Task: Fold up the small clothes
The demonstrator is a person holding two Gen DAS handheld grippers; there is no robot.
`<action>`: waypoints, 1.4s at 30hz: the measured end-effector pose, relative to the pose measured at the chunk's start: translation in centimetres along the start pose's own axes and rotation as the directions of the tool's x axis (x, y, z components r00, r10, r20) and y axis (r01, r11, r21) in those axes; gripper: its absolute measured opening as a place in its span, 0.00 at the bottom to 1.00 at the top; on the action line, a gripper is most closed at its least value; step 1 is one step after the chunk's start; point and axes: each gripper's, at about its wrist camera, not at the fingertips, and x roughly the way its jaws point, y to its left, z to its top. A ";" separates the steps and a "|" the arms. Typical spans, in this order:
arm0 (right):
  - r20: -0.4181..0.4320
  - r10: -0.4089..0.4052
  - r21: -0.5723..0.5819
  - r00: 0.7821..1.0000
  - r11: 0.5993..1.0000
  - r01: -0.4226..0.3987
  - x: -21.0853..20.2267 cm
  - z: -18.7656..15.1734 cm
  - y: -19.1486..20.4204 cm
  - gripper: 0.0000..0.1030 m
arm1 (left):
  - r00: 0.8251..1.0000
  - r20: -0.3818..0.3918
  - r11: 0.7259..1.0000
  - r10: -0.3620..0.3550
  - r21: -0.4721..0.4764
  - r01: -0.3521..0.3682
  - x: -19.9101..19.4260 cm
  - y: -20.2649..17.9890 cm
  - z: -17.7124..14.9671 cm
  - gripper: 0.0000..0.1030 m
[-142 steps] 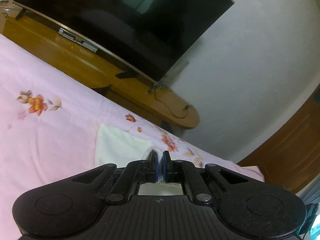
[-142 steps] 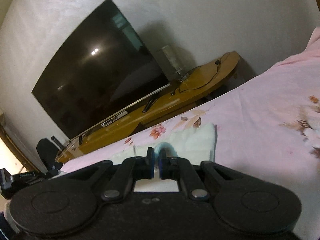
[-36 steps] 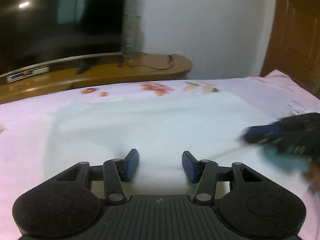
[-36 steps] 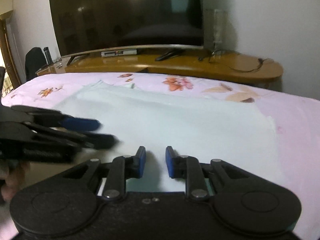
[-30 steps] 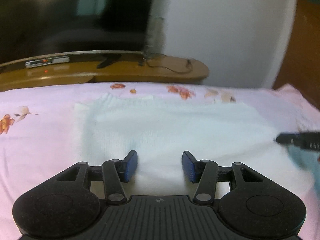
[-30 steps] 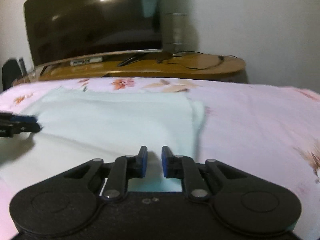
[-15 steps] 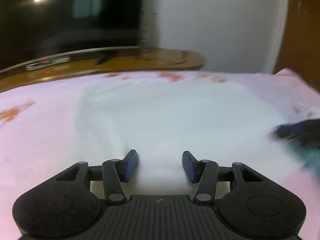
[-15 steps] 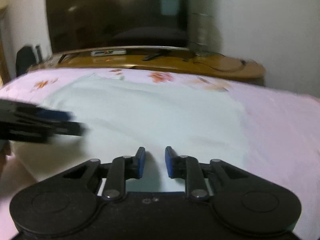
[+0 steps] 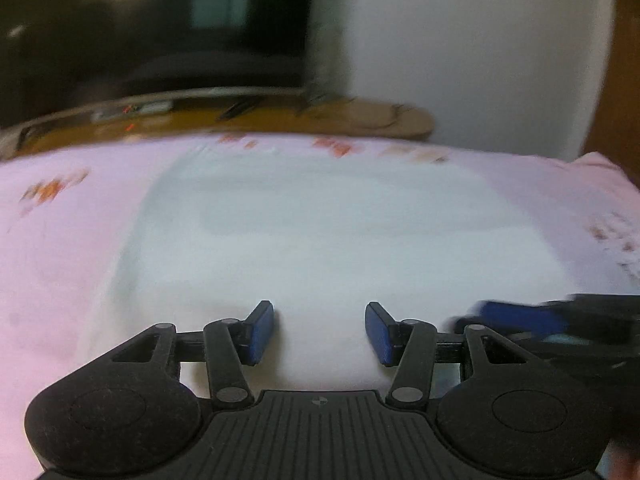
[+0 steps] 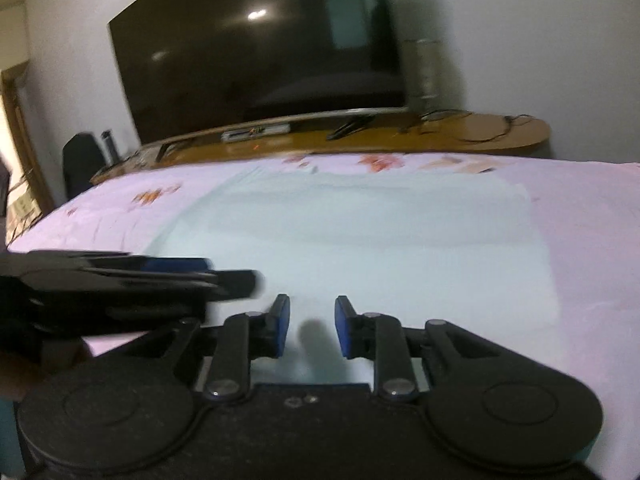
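Observation:
A pale mint-white garment [image 9: 320, 232] lies flat on the pink floral bed sheet [image 9: 60, 248]; it also shows in the right wrist view [image 10: 380, 240]. My left gripper [image 9: 320, 332] is open and empty over the garment's near edge. My right gripper [image 10: 309, 330] is open and empty over the same near edge. Each gripper shows blurred in the other's view: the right one at the lower right of the left wrist view [image 9: 560, 324], the left one at the left of the right wrist view [image 10: 120, 280]. They sit close side by side.
A dark television [image 10: 260, 52] stands on a long wooden console [image 10: 440, 136] beyond the bed's far edge, against a white wall. A wooden door [image 9: 616, 88] is at the right. A black chair [image 10: 82, 160] stands at the far left.
Both grippers held the garment shut 4.7 s ago and have since let go and opened. In the last second the two grippers have come closer together, and the right jaws have opened wider.

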 end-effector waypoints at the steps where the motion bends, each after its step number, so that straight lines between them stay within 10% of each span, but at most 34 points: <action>1: -0.014 -0.013 -0.003 1.000 1.000 0.012 -0.1 -0.1 -0.2 0.25 | 1.000 0.007 1.000 0.014 -0.019 -0.014 -0.4 1.1 -0.5 0.50; 8: -0.034 -0.203 0.001 0.979 0.979 0.203 -4.5 -2.8 -6.9 0.24 | 0.999 0.037 0.997 0.038 -0.069 -0.036 -3.0 6.5 -2.7 0.50; 30: -0.074 -0.204 0.051 0.976 0.977 0.208 -3.7 -2.6 -6.7 0.26 | 0.990 -0.033 0.985 0.141 -0.098 -0.143 -3.3 5.5 -1.3 0.52; 42: -0.019 -0.150 0.151 0.988 0.977 0.151 -6.9 -1.8 -5.7 0.19 | 0.993 -0.072 0.937 0.089 -0.332 -0.108 -4.5 8.9 -3.4 0.61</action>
